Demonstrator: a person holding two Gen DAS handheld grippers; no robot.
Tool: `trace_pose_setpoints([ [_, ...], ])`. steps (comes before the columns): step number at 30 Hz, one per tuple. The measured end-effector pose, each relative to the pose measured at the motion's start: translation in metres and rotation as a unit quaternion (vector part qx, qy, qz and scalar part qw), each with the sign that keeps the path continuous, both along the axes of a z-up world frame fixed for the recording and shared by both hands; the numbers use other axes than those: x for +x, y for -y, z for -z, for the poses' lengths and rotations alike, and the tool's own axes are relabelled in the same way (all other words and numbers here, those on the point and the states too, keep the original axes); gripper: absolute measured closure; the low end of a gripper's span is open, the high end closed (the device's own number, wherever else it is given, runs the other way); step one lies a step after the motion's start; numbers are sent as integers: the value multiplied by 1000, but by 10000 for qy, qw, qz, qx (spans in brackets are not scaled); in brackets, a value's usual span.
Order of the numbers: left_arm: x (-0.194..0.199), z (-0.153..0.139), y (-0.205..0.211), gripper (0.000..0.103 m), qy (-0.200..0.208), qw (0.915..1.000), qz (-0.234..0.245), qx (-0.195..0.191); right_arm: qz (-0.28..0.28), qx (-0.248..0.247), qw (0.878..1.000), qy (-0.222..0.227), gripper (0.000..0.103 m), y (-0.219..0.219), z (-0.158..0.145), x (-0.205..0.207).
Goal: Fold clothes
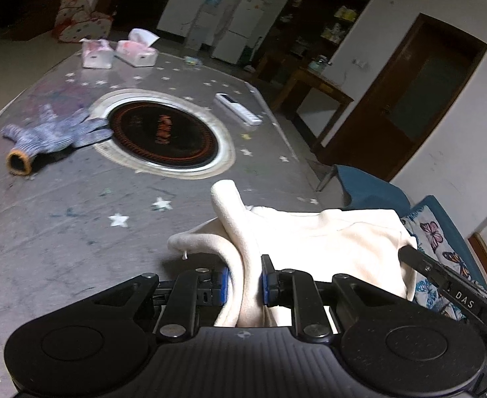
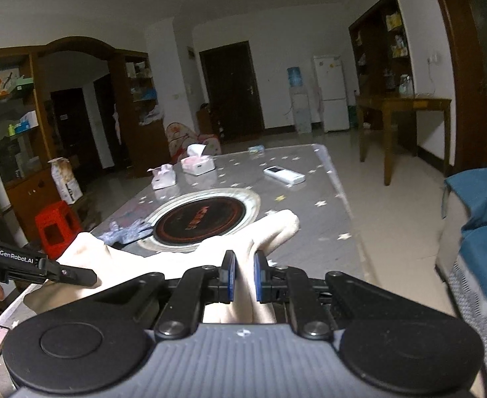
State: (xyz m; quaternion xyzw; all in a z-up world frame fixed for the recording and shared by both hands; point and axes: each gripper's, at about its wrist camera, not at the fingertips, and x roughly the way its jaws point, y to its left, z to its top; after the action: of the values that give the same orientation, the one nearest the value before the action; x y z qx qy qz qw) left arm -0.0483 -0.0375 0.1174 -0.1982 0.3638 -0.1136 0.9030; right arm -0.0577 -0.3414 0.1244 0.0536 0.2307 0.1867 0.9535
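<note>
A cream garment [image 1: 326,242] hangs between both grippers above the near end of the grey star-patterned table [image 1: 77,232]. My left gripper [image 1: 245,282] is shut on a thick bunched fold of it, and a sleeve end curls up above the pads. In the right wrist view my right gripper [image 2: 242,277] is shut on another edge of the cream garment [image 2: 177,258], which stretches left toward the other gripper. The right gripper's finger [image 1: 419,262] shows at the cloth's right edge in the left wrist view. A blue knitted garment [image 1: 51,129] with an orange cuff lies on the table's left side.
A round black cooktop [image 1: 164,132] is set in the table's middle. Two tissue packs [image 1: 137,53] and a white remote [image 1: 238,109] lie at the far end. A blue sofa with butterfly fabric [image 1: 439,232] stands right, a red stool [image 2: 56,229] left, a wooden side table [image 2: 406,106] beyond.
</note>
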Motion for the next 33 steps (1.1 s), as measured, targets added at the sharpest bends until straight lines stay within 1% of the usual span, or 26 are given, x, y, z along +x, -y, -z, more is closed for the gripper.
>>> trace_pose_setpoints([
  [4, 3, -4, 17, 83, 47, 9999, 109, 37, 123, -27, 9999, 71, 93, 12, -5, -3],
  [16, 10, -15, 58, 83, 246, 9984, 316, 398, 404, -159, 9988, 238, 93, 40, -13, -10],
  [27, 19, -12, 75, 83, 232, 9973, 333, 618, 481, -205, 9984, 193, 93, 53, -10, -10],
  [33, 22, -7, 79, 83, 167, 9971, 326, 670, 486, -251, 9984, 147, 93, 54, -7, -5],
])
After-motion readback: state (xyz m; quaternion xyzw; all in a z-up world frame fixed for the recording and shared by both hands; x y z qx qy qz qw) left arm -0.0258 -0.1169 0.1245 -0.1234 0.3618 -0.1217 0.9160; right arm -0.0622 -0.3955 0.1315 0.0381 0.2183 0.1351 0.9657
